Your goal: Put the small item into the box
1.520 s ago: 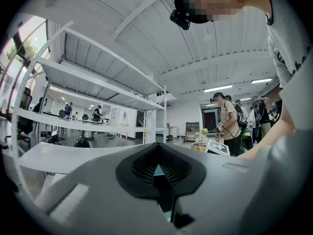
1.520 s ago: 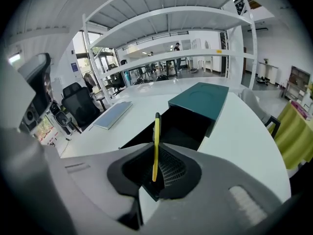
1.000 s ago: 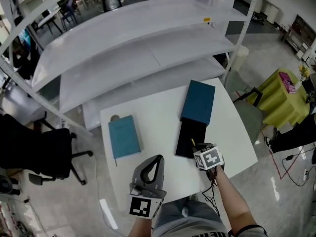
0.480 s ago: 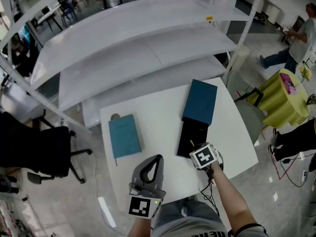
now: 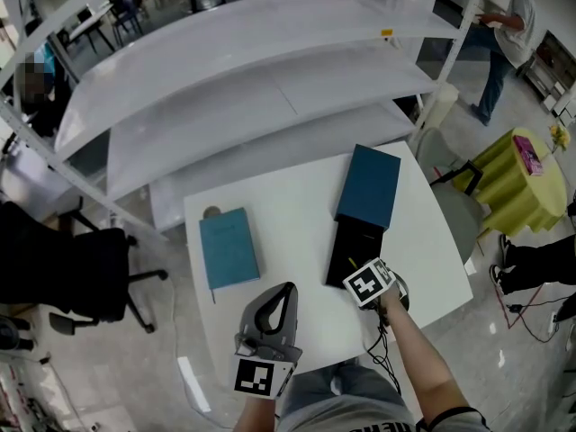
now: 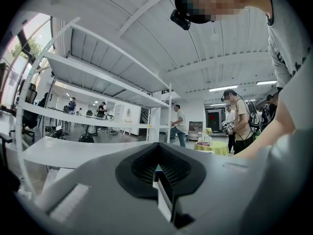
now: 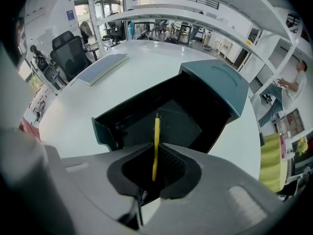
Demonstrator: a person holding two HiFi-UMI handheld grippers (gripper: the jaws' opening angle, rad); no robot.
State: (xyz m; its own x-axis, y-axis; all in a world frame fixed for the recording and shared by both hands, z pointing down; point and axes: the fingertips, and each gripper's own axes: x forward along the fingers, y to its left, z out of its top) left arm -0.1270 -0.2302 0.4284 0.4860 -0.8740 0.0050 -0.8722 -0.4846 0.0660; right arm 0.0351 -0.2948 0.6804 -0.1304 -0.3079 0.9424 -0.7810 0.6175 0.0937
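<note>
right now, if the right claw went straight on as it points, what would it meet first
The open box, its black inside: the right claw, shut on a thin yellow item, points into it. The item's tip likely lands first; depth unclear.

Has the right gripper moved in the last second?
Yes, slightly: the right gripper, shut on the yellow item, has edged left over the open box.

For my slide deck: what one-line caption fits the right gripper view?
Right gripper shut on a thin yellow item, at the open box on the white table.
</note>
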